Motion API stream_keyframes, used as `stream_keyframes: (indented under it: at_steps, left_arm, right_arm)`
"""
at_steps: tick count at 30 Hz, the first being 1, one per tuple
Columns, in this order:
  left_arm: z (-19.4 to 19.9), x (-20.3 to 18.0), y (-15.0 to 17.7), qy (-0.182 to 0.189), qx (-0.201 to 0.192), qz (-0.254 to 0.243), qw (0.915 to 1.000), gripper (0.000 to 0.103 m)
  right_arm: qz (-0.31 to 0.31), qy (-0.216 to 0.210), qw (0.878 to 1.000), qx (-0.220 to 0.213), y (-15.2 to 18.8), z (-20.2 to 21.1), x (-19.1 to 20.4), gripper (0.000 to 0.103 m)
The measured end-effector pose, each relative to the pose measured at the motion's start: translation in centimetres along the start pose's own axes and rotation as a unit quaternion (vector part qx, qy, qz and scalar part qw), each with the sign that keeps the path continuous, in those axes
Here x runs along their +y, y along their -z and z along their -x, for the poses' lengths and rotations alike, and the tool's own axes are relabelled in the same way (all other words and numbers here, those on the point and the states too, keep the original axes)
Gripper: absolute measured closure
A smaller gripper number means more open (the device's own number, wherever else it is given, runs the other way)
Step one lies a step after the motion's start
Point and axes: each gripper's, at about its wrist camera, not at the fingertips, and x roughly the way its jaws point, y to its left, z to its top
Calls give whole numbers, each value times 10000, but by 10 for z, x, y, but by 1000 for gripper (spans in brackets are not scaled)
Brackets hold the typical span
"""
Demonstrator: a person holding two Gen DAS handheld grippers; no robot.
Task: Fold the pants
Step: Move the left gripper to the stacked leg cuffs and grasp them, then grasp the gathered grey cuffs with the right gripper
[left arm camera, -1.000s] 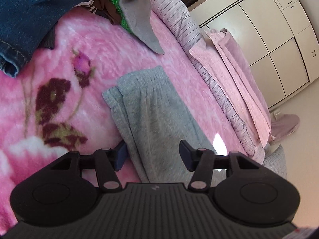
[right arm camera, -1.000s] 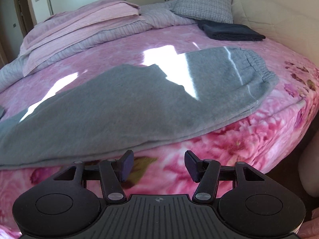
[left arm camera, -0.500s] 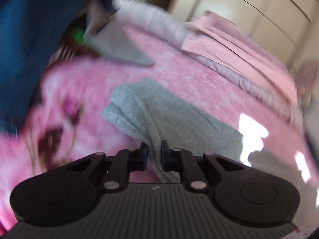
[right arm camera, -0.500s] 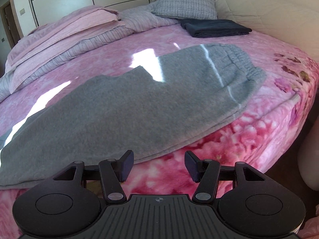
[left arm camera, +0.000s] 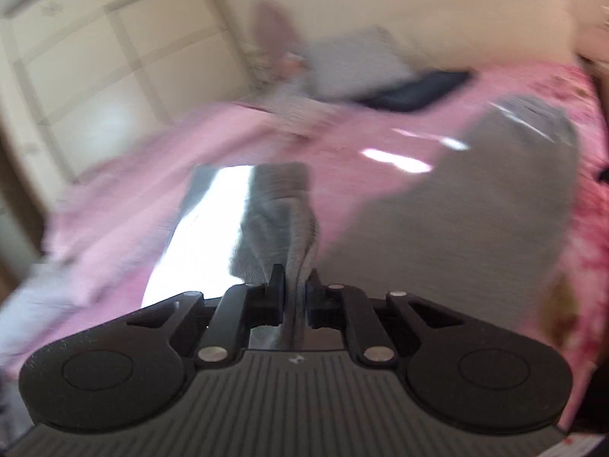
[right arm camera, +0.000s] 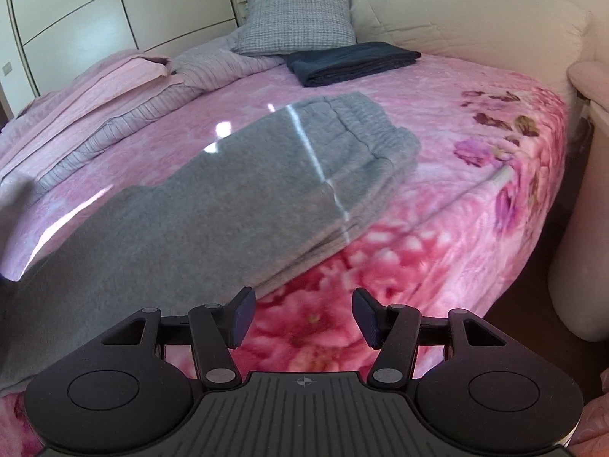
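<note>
The grey pants (right arm camera: pixel 236 190) lie spread across the pink floral blanket (right arm camera: pixel 475 175) on the bed, waistband toward the far right. One leg end (left arm camera: pixel 281 213) rises off the bed, pinched between the closed-down fingers of the left gripper (left arm camera: pixel 294 291). The right gripper (right arm camera: pixel 300 314) hangs wide apart just before the pants' near edge, gripping nothing. Beyond the pants sit a folded dark garment (right arm camera: pixel 350 63) and a checked pillow (right arm camera: pixel 298 19).

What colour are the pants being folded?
Plain grey pants, with no pattern, lying on the pink floral blanket. The right wrist view shows them best.
</note>
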Motion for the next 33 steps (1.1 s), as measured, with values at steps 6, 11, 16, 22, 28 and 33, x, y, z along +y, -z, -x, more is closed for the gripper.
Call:
stream_keyframes:
  at_steps: [6,11,16,22,28,33]
  left_arm:
    - [-38,-33,33,832,709,705,9915,81]
    - [-3,21,33,1069,447,1807,9767,76]
    - [6,59,51,555,597,2399,9674,76]
    - [-6,83,75,535,914,3099,9448,77]
    - [-5,94,90,682,923,3421,9326,77]
    - [-7,100,95,757,915,3574,9264,79]
  right_arm:
    - [96,-227,9997,-38,3,7,9,49]
    - [-163,-1334,9909,12,-4,-2,47,49]
    - [-616,-2733,9578,636,-8,-40,104,49]
    - [-1222,-2805,9415,1412,-14,-100,142,49]
    - [-1638,-2863,9336,1403,-16,-122,156,50]
    - [-1307,-2795,9473,867,-16,-112,165,81]
